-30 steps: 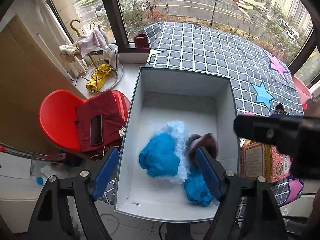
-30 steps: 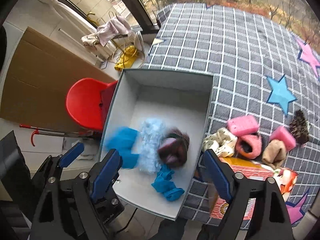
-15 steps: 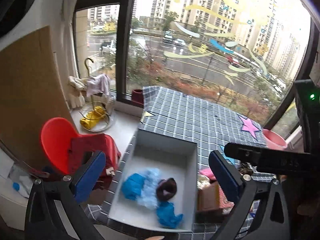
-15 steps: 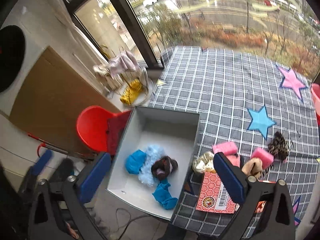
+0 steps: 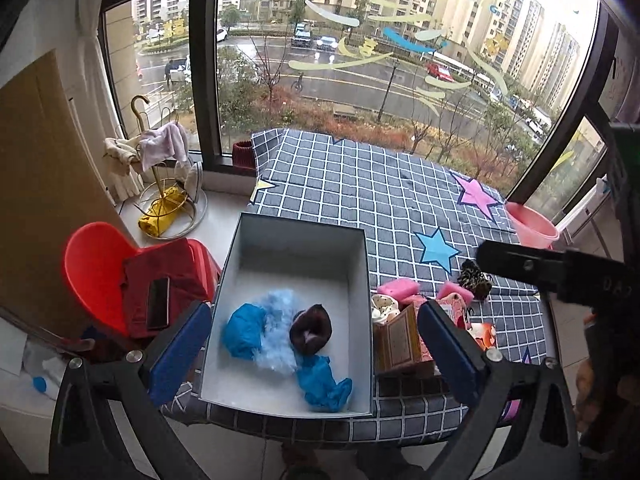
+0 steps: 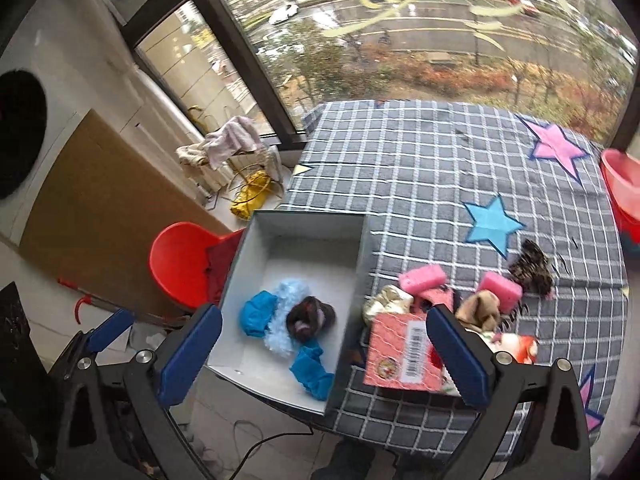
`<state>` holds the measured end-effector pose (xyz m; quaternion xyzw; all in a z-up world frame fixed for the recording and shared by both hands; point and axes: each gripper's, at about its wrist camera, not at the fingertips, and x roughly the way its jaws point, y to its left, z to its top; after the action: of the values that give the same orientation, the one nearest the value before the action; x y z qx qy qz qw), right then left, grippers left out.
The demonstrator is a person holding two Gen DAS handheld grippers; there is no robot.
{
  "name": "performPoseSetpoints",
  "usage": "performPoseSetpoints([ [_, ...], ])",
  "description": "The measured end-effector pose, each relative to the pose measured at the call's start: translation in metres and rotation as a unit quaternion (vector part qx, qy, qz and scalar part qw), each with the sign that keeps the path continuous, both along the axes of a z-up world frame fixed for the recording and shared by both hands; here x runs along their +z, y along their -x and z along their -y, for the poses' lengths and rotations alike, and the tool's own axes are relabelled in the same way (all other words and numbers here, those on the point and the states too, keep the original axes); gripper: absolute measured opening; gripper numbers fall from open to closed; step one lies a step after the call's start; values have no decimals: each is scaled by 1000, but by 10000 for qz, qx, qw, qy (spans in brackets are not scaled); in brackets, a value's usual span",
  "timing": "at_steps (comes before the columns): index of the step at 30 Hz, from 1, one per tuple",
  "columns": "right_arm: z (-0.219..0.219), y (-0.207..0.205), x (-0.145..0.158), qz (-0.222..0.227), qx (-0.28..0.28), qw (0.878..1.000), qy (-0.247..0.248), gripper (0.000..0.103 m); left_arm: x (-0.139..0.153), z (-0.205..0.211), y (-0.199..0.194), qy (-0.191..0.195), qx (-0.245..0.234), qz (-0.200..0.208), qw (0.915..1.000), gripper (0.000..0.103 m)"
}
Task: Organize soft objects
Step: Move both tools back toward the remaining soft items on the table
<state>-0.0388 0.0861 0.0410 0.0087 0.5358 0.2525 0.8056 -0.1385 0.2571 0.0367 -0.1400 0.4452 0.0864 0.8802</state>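
Both tongs empty, jaws spread wide, just been opening with nothing between them: left tongs (image 5: 316, 356), right tongs (image 6: 324, 354); both hang above the near-left corner of the desk (image 6: 420, 168). Grey box (image 5: 362, 280) at that corner holds two blue cloths, a pale blue fluffy piece (image 5: 276, 320) and a dark brown-pink bundle (image 5: 310, 326). We judge the step in hand is fetching the next soft item; best we swing the right tongs to the loose pile just right of the box, near the front edge: pink sponges (image 6: 422, 278), tan cloth (image 6: 478, 312), spotted cloth (image 6: 386, 302); pick one item only, clamp its middle, clear the box wall before dropping.
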Motion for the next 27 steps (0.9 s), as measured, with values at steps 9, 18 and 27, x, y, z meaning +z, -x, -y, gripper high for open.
performPoseSetpoints([
  [9,69,-12,-2,-138,-825,9965,-51,103,-9,7,-17,167,-80,-423,9989,103],
  [18,147,-22,-28,-561,-1742,9831,-87,103,-32,44,-64,471,-615,-1100,9909,103],
  [27,225,-41,-72,-1082,-2528,9615,30,103,-64,96,-121,683,-1074,-1847,9745,103],
])
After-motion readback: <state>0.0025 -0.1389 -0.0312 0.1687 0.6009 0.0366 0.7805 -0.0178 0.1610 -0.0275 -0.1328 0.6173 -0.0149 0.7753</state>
